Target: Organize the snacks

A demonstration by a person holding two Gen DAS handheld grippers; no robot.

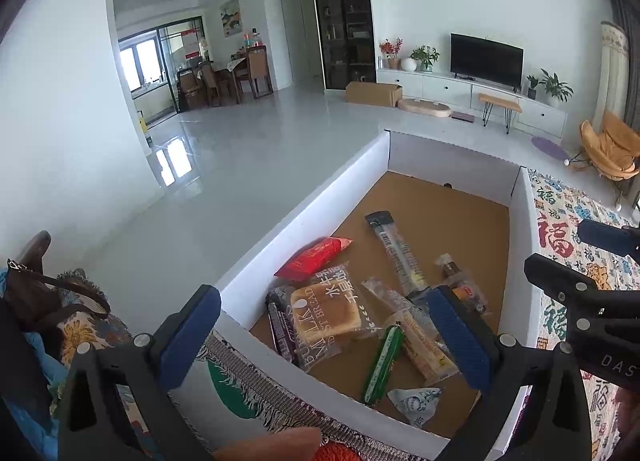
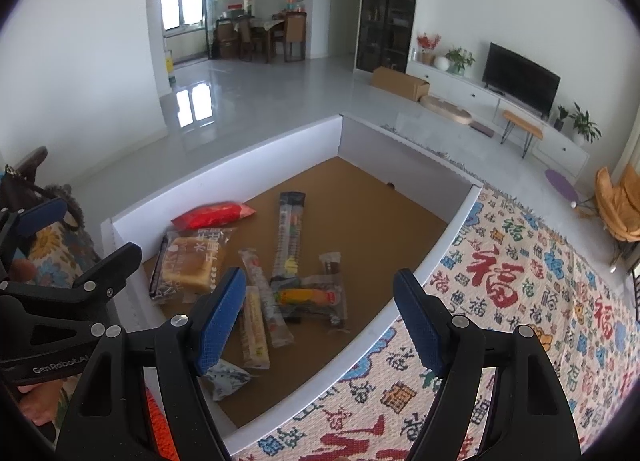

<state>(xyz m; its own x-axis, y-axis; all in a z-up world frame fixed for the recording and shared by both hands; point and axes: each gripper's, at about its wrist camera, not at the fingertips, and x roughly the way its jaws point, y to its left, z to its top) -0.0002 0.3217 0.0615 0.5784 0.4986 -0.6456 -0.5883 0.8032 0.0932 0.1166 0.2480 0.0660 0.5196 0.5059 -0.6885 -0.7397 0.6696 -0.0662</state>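
Observation:
A white open box with a brown cardboard floor holds several wrapped snacks. Among them are a red packet, a milk toast bread, a long clear stick pack, a green stick, a yellow bar and an orange-yellow packet. My left gripper hangs open above the box's near left corner, nothing between its blue pads. My right gripper is open and empty over the near right wall.
A cloth printed with red and blue characters covers the surface right of the box. A brown bag lies on flowered fabric at the left. A fingertip shows at the bottom edge. Beyond the box is pale tiled floor.

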